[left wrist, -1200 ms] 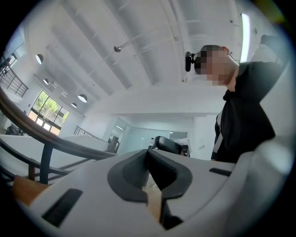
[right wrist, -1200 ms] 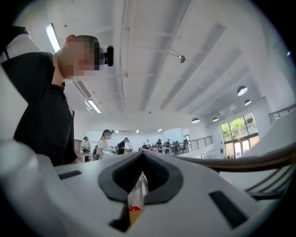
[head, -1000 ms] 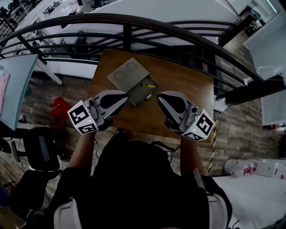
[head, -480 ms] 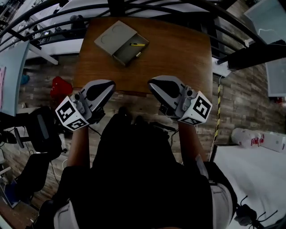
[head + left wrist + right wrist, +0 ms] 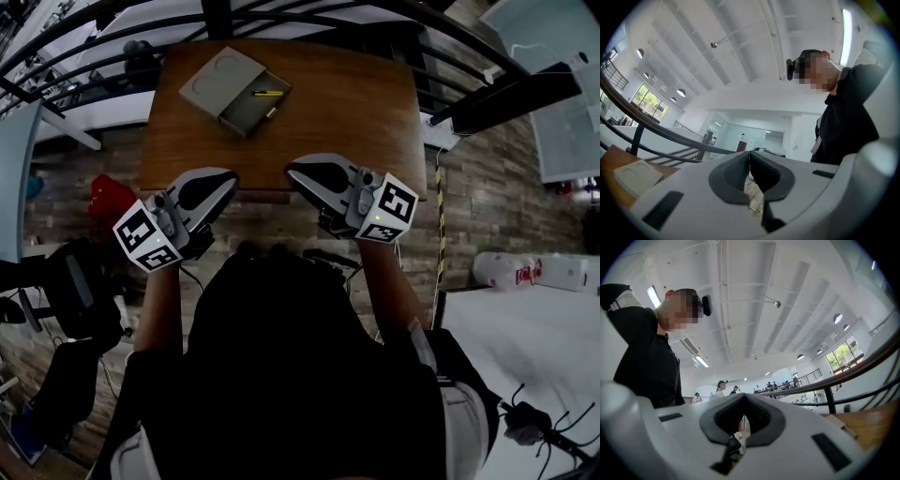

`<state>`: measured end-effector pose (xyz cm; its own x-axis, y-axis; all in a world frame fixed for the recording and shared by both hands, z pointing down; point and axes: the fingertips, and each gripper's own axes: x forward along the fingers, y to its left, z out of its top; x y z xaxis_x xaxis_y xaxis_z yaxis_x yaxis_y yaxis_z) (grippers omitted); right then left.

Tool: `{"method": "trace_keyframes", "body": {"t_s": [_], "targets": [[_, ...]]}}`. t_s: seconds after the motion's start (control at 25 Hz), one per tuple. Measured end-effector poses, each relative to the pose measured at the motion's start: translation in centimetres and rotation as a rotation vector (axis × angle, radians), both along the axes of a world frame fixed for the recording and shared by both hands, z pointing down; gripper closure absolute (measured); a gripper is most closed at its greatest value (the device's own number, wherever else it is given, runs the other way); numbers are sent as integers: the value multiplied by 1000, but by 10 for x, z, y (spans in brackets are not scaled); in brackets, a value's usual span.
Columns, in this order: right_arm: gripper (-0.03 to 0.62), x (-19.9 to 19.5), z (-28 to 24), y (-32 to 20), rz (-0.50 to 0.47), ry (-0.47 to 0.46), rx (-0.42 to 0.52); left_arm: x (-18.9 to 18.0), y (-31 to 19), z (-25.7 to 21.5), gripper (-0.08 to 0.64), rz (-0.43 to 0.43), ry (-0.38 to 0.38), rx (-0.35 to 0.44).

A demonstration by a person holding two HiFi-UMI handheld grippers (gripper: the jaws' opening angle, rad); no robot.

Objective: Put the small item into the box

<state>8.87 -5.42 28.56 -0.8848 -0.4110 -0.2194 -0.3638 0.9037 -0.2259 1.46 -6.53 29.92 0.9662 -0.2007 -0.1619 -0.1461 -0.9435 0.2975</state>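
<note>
1. Wooden table, top centre of head view; railing behind.
2. Grey box, table's upper left.
3. Left gripper and right gripper: both clenched, empty, below the table's near edge.
4. Yellow stick already lies in the box tray, long axis left-right, up-frame of both grippers and about equally near.

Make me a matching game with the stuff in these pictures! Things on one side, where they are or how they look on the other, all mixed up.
Things:
1. grey box
2. yellow pen-shaped item
3. left gripper
4. wooden table

Clues:
A. jaws shut, holding nothing
B. brown all over
C. lying inside the box's open part
D. sitting near the table's far left corner

Pairs: 1-D, 2-C, 3-A, 4-B
</note>
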Motion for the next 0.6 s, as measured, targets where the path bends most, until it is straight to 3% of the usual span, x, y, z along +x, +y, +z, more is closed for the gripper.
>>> {"method": "trace_keyframes", "body": {"t_s": [0.6], "targets": [[583, -37, -6, -9, 4, 29, -2, -30, -17, 4, 543, 23, 14, -7]]}}
